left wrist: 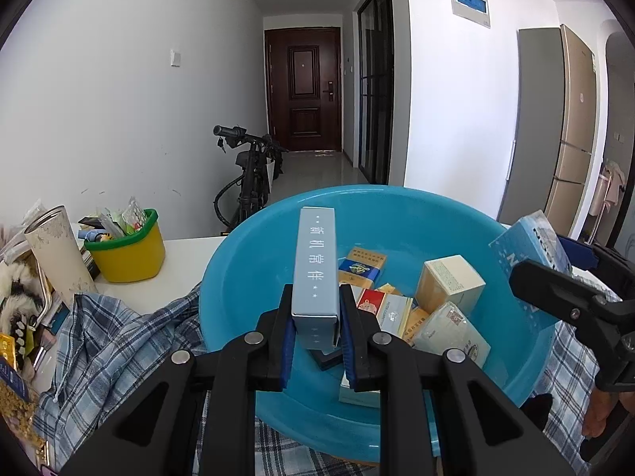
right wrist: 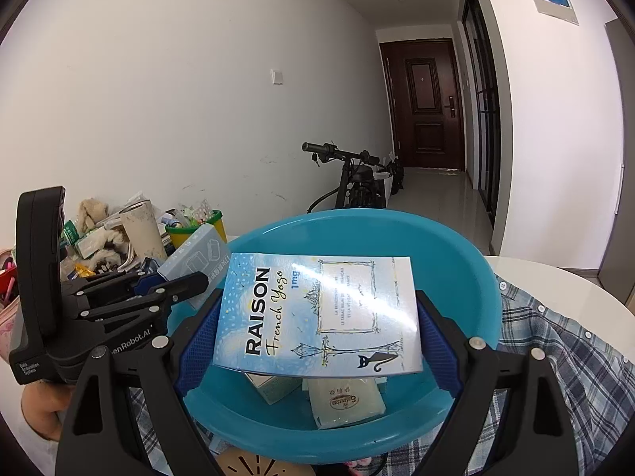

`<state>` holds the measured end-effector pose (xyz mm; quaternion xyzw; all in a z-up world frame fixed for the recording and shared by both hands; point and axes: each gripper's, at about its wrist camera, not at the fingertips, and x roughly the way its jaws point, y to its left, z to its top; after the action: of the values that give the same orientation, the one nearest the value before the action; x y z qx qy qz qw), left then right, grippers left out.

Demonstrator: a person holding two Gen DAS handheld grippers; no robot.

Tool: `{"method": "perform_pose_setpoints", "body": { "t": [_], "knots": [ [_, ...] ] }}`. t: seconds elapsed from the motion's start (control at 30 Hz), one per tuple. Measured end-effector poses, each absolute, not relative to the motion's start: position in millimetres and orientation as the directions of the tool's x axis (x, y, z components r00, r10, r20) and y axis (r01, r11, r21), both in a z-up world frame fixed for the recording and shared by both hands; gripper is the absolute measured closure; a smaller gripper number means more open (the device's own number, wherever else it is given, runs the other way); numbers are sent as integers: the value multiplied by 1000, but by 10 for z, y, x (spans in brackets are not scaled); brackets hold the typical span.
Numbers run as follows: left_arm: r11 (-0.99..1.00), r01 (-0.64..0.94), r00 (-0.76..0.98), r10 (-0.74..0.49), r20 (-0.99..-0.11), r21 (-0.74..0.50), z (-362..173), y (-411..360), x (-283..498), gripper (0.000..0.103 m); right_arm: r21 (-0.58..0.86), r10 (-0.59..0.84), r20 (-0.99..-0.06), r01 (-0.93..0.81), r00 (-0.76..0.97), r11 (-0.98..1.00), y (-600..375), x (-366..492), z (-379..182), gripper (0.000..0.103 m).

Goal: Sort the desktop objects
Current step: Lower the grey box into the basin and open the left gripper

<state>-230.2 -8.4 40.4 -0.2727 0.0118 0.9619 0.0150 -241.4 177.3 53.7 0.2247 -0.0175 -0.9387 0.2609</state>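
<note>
A blue plastic basin point(left wrist: 246, 277) stands on a plaid shirt and holds several small boxes point(left wrist: 448, 285). My left gripper point(left wrist: 316, 341) is shut on a long grey-blue box point(left wrist: 315, 269) with Chinese lettering, held above the basin. My right gripper point(right wrist: 317, 341) is shut on a light blue "RAISON French Yogo" box point(right wrist: 317, 313), held flat over the basin point(right wrist: 456, 246). The right gripper also shows at the right edge of the left wrist view point(left wrist: 571, 309). The left gripper with its box shows in the right wrist view point(right wrist: 158, 289).
A yellow bin point(left wrist: 127, 250) with a green rim holds small items at the back left. A pale tumbler point(left wrist: 59, 250) and a clutter pile stand left of it. The plaid shirt point(left wrist: 111, 341) covers the white table point(left wrist: 186, 254). A scooter point(left wrist: 250, 174) stands beyond.
</note>
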Motion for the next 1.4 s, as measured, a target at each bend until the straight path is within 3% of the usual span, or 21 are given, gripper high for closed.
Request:
{"method": "perform_pose_setpoints", "body": {
  "t": [1.07, 1.1, 1.17, 1.4],
  "knots": [
    [-999, -30, -854, 6, -519, 36, 370, -78, -2261, 80, 110, -453, -435, 454, -778, -884, 1684, -2403, 510, 15],
    [-999, -23, -854, -2, -520, 42, 368, -78, -2261, 74, 109, -453, -436, 454, -777, -884, 1681, -2400, 511, 15],
    [-999, 4, -856, -31, -515, 54, 370, -78, -2258, 0, 108, -453, -436, 455, -778, -884, 1681, -2395, 512, 15],
    [-995, 43, -877, -81, -473, 91, 388, -96, -2267, 0, 110, -455, -440, 456, -774, -883, 1676, -2408, 502, 15]
  ]
}}
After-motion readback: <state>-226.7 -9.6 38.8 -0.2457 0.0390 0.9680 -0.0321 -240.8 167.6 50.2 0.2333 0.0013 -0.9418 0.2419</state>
